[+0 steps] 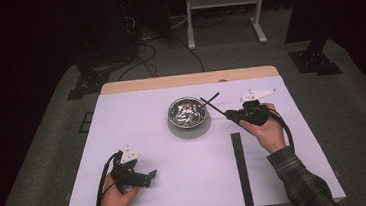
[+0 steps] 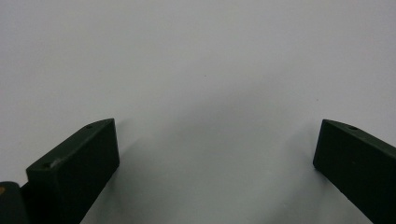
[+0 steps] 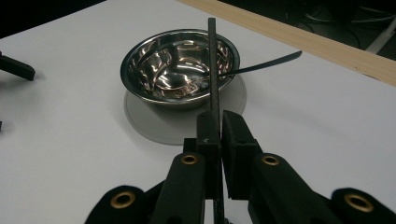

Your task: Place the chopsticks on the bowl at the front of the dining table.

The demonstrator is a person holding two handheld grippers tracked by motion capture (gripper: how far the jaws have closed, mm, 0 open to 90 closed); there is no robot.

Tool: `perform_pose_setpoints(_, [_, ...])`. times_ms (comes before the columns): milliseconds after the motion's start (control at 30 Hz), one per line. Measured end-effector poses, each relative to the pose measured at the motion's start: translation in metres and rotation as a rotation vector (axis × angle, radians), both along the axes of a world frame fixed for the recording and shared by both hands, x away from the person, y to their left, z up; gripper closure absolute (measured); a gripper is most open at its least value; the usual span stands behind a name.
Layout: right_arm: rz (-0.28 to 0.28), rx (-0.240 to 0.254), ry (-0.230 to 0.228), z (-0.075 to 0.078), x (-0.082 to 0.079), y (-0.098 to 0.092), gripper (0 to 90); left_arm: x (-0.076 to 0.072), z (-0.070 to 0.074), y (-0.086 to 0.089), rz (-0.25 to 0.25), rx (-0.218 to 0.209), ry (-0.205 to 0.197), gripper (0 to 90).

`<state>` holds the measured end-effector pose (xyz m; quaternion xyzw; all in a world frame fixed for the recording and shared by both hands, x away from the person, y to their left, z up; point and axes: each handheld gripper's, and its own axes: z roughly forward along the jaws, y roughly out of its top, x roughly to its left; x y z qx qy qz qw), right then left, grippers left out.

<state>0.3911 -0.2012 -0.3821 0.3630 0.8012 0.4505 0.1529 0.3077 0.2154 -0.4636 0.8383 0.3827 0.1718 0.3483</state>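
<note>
Nearest the high camera, our left hand-held gripper (image 1: 150, 176) rested low on the white tabletop (image 1: 137, 122), well apart from everything else. Its own view showed 2 black jaws spread wide with nothing between them, bare tabletop beyond.

Our right hand-held gripper (image 1: 227, 114) was clamped on a thin black stick (image 1: 212, 106). In the right gripper view the jaws stood almost together, pads pressing the stick (image 3: 213, 79) from both sides, and the stick ran straight out from them toward the steel bowl (image 3: 180, 70). From above, the bowl (image 1: 188, 111) lay just to the left of that gripper, sitting on a round grey coaster (image 1: 183, 131), and the stick's long axis pointed up and left across the bowl's right rim. A 2nd thin black stick (image 3: 261, 65) already rested with one end inside the bowl and the other sticking out over its far rim, crossing the held one as seen from above.

The right hand was clearly the nearer one. We judged the coming move turned on tipping the held stick's far end down over the rim.

A long flat black strip (image 1: 241, 168) lay on the tabletop below the right hand, untouched.
</note>
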Motion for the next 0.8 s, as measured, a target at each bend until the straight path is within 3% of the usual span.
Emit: perform_pose_setpoints(800, [0.029, -0.007, 0.013, 0.007, 0.033, 0.041, 85.7, 0.0, 0.0, 0.0, -0.001, -0.002, -0.001, 0.0])
